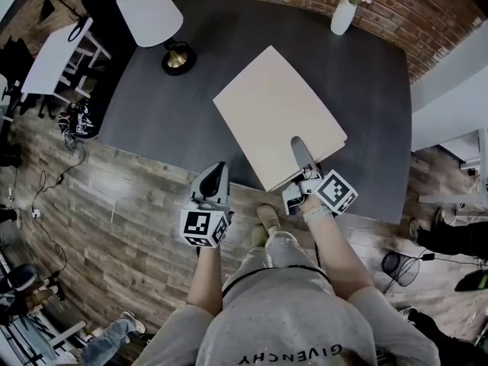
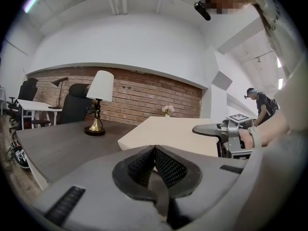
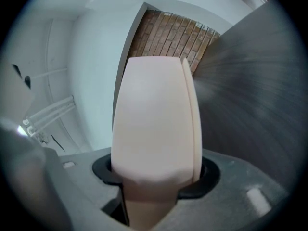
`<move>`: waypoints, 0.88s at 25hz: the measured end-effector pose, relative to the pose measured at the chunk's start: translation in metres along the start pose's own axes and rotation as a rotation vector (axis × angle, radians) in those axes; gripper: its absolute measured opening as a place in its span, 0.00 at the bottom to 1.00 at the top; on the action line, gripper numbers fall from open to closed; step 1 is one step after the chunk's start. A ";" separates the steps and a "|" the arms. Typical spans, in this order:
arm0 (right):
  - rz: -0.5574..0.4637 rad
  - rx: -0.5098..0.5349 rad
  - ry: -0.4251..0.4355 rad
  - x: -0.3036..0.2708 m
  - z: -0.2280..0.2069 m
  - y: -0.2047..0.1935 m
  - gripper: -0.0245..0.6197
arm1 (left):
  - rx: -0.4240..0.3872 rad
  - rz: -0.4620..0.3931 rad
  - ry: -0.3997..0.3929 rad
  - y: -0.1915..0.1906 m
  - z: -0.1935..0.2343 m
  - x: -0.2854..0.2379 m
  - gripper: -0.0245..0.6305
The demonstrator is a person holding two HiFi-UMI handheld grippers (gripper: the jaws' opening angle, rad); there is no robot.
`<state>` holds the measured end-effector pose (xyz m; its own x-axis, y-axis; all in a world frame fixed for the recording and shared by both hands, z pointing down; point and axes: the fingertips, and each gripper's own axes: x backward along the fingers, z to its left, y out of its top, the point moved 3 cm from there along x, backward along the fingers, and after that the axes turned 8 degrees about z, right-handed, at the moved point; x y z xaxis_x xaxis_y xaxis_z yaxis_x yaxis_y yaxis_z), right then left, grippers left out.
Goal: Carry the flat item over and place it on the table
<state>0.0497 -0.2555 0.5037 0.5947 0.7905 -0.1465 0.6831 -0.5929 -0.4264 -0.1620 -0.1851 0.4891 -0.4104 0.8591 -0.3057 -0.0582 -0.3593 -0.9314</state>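
A flat beige board (image 1: 274, 113) hangs over the dark grey table (image 1: 152, 105), roughly level. My right gripper (image 1: 299, 146) is shut on the board's near edge, one jaw lying on top of it. In the right gripper view the board (image 3: 154, 124) fills the gap between the jaws of the right gripper (image 3: 155, 181). Whether the board touches the table I cannot tell. My left gripper (image 1: 219, 168) is shut and holds nothing, just left of the board at the table's front edge. In the left gripper view, beyond the left gripper's (image 2: 154, 150) closed jaws, lies the board (image 2: 178, 131).
A lamp with a white shade (image 1: 156, 17) stands at the table's far left, a white vase with pink flowers (image 1: 345, 10) at the back by the brick wall. A white desk (image 1: 49, 56) stands to the left, and a wire bin (image 1: 400, 265) is on the wood floor to the right.
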 end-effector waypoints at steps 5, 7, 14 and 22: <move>0.001 -0.054 -0.014 -0.028 -0.004 0.005 0.45 | 0.011 0.006 -0.010 -0.001 0.002 -0.005 0.04; 0.003 -0.086 -0.039 -0.038 -0.008 0.008 0.45 | 0.015 0.010 -0.024 0.000 0.000 -0.008 0.04; 0.015 -0.164 -0.047 -0.071 -0.020 0.017 0.46 | 0.015 0.041 -0.088 -0.007 -0.015 -0.024 0.04; 0.030 -0.275 -0.120 -0.077 -0.043 0.017 0.50 | 0.021 0.092 -0.212 -0.024 -0.045 -0.039 0.04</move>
<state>0.0337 -0.3332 0.5466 0.5730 0.7750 -0.2665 0.7652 -0.6224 -0.1649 -0.1034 -0.1940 0.5145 -0.5968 0.7275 -0.3385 -0.0302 -0.4420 -0.8965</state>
